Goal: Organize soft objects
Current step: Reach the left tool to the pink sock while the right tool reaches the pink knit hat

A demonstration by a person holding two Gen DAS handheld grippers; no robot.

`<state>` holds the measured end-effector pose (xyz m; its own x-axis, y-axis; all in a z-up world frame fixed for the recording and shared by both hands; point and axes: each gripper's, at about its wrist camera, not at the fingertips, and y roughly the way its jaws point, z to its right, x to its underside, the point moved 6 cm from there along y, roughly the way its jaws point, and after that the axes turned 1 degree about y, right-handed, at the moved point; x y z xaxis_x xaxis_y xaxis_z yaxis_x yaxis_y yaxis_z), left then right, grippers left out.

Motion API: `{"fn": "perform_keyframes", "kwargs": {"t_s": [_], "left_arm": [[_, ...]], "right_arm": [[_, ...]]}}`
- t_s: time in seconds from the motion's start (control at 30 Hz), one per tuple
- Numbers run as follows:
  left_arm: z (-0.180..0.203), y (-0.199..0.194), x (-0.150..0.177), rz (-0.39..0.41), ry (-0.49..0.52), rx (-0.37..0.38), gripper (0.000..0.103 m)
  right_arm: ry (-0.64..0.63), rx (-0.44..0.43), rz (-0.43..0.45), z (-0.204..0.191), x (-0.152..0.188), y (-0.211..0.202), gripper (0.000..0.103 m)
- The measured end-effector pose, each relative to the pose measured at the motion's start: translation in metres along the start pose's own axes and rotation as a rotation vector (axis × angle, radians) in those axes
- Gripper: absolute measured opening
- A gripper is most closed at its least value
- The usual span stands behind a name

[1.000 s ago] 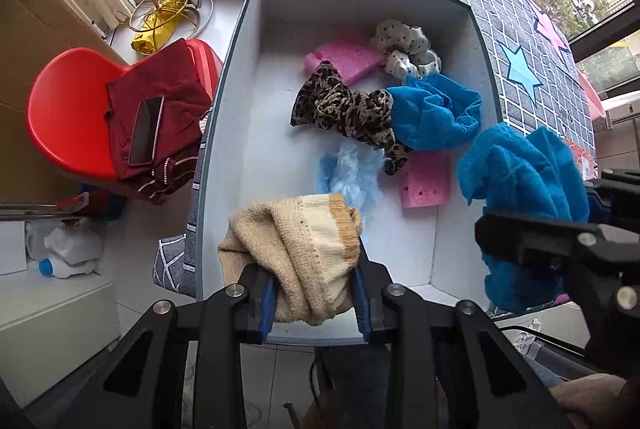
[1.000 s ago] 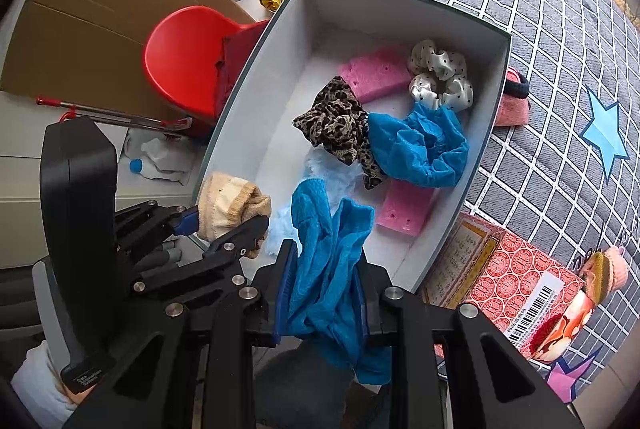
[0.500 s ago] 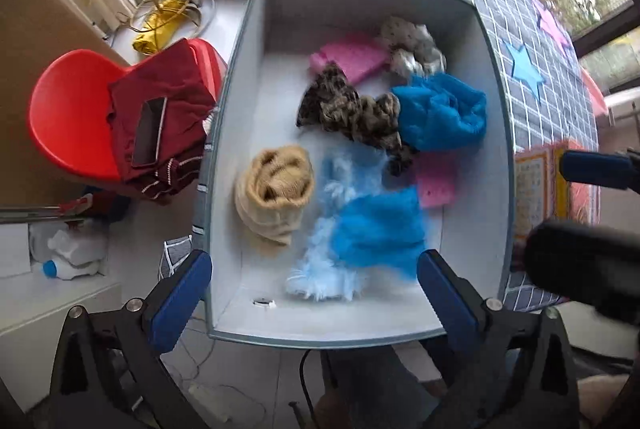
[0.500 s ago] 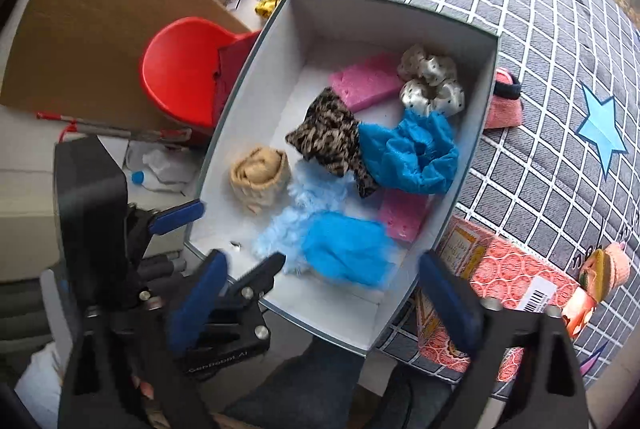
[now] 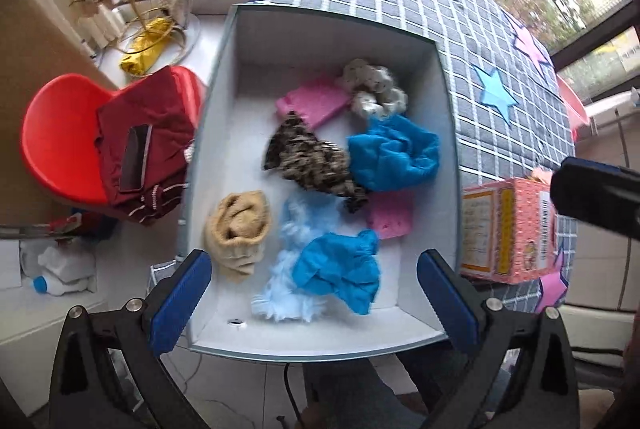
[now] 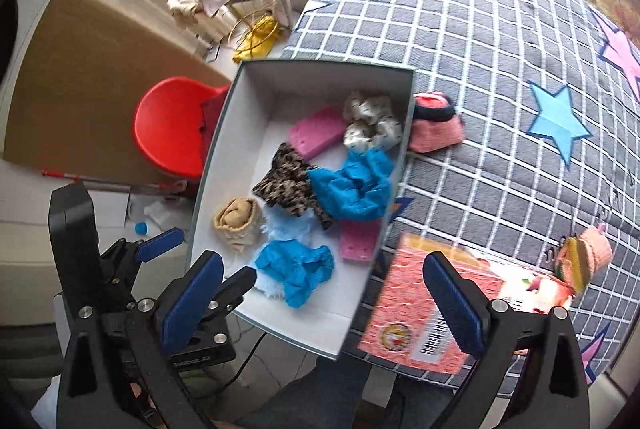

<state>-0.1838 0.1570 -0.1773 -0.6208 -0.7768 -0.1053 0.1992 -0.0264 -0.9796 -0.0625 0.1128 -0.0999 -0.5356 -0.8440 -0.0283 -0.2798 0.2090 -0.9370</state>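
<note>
A white box (image 5: 224, 77) (image 6: 218, 145) holds soft things. A beige knit roll (image 5: 238, 229) (image 6: 238, 223) lies at its near left. A blue cloth (image 5: 340, 269) (image 6: 296, 269) rests on pale blue fluff (image 5: 288, 293). Further in lie a leopard scrunchie (image 5: 312, 157) (image 6: 286, 185), a second blue cloth (image 5: 392, 153) (image 6: 356, 189), two pink sponges (image 5: 316, 101) (image 5: 390, 215) and a spotted scrunchie (image 5: 374, 89) (image 6: 370, 121). My left gripper (image 5: 316, 301) hangs open above the box's near end, empty. My right gripper (image 6: 320, 303) is open and empty over the box's near right corner.
A pink knit pouch (image 6: 434, 125) lies on the checked cloth (image 6: 480, 49) beside the box. A red patterned carton (image 6: 428, 309) (image 5: 508, 229) sits to the right, a small knit toy (image 6: 584, 261) beyond it. A red chair (image 5: 60, 145) with dark red clothes stands left.
Both grippers opened. The beige roll and the blue cloth dropped into the box. The right gripper drew back towards the right, away from the box.
</note>
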Motion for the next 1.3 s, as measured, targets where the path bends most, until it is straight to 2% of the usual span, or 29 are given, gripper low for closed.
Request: {"fn": "perform_keyframes", "kwargs": {"t_s": [0.3, 0.43, 0.53, 0.73, 0.83, 0.93, 1.07, 1.17, 1.23, 1.3], "left_arm": [[0.063, -0.001, -0.031, -0.041, 0.114, 0.067, 0.103], [0.1, -0.008, -0.053, -0.054, 0.16, 0.056, 0.103], [0.11, -0.024, -0.06, -0.061, 0.158, 0.057, 0.103], [0.131, -0.036, -0.077, -0.067, 0.159, 0.023, 0.103], [0.148, -0.035, -0.093, -0.063, 0.203, -0.017, 0.103], [0.173, -0.018, -0.116, -0.085, 0.302, -0.076, 0.103], [0.204, 0.026, -0.145, -0.169, 0.491, -0.165, 0.103], [0.216, 0.071, -0.157, -0.249, 0.656, -0.277, 0.103], [0.214, 0.094, -0.161, -0.293, 0.706, -0.337, 0.103], [0.206, 0.114, -0.164, -0.342, 0.713, -0.372, 0.103]], "right_arm": [[0.184, 0.018, 0.083, 0.078, 0.002, -0.039, 0.101], [0.297, 0.036, 0.096, 0.13, 0.012, -0.047, 0.101], [0.353, 0.051, 0.089, 0.162, 0.017, -0.046, 0.101], [0.378, 0.033, 0.064, 0.191, 0.001, -0.029, 0.101], [0.408, 0.017, 0.064, 0.204, -0.004, -0.022, 0.101], [0.44, -0.004, 0.047, 0.221, -0.001, -0.016, 0.101], [0.487, -0.009, 0.033, 0.252, 0.008, -0.014, 0.101], [0.531, -0.009, 0.015, 0.28, 0.021, -0.009, 0.101], [0.568, -0.011, 0.002, 0.298, 0.03, -0.005, 0.101], [0.6, -0.013, -0.009, 0.313, 0.039, -0.001, 0.101]]}}
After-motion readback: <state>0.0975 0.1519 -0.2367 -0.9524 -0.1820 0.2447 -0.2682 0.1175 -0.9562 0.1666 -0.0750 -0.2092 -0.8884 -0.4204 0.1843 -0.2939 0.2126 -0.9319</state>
